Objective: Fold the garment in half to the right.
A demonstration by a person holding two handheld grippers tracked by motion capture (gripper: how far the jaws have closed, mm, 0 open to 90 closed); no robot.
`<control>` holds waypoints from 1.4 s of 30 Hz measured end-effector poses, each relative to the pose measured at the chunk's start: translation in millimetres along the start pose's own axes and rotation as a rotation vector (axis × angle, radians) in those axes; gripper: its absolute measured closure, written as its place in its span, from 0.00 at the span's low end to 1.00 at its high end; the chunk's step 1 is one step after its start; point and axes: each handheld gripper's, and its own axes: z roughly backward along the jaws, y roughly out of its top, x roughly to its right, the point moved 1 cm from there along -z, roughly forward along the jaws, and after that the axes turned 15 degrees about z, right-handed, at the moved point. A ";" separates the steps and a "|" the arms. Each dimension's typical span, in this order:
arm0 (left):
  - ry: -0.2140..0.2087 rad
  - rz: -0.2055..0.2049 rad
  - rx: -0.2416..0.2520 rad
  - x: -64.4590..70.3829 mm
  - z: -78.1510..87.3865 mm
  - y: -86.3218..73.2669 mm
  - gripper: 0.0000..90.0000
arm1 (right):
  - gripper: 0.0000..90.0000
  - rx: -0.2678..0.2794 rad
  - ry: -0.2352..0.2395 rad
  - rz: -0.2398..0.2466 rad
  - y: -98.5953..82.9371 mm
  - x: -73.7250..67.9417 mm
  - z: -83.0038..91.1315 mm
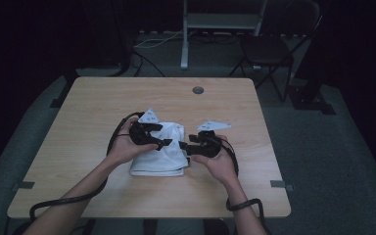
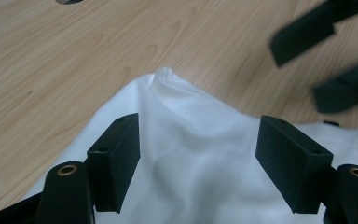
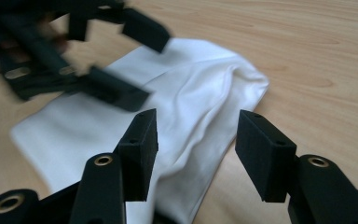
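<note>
A folded white cloth lies on the wooden table near its front middle. My left gripper hovers over the cloth's left part, jaws open, nothing between them; in the left gripper view the cloth lies under the open left gripper. My right gripper is at the cloth's right edge, also open. In the right gripper view the cloth lies rumpled under the open right gripper, and the left gripper shows blurred at upper left.
A round grommet hole sits at the table's far middle. A folding chair and a metal stand are on the floor behind the table. Bare wood surrounds the cloth on all sides.
</note>
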 end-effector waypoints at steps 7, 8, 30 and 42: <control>0.009 -0.017 -0.013 -1.5 15.5 -12.4 0.33 | 0.56 -0.038 -0.054 -0.035 7.0 11.4 -21.6; 0.011 -0.018 -0.016 -1.7 16.2 -14.2 0.33 | 0.56 -0.042 -0.060 -0.044 7.4 12.8 -25.1; -0.017 -0.037 -0.001 11.4 32.3 -44.6 0.33 | 0.74 -0.088 -0.079 -0.092 16.6 22.2 -67.0; -0.017 -0.015 -0.011 10.0 28.3 -55.1 0.33 | 0.85 -0.124 -0.110 -0.084 14.0 21.6 -74.6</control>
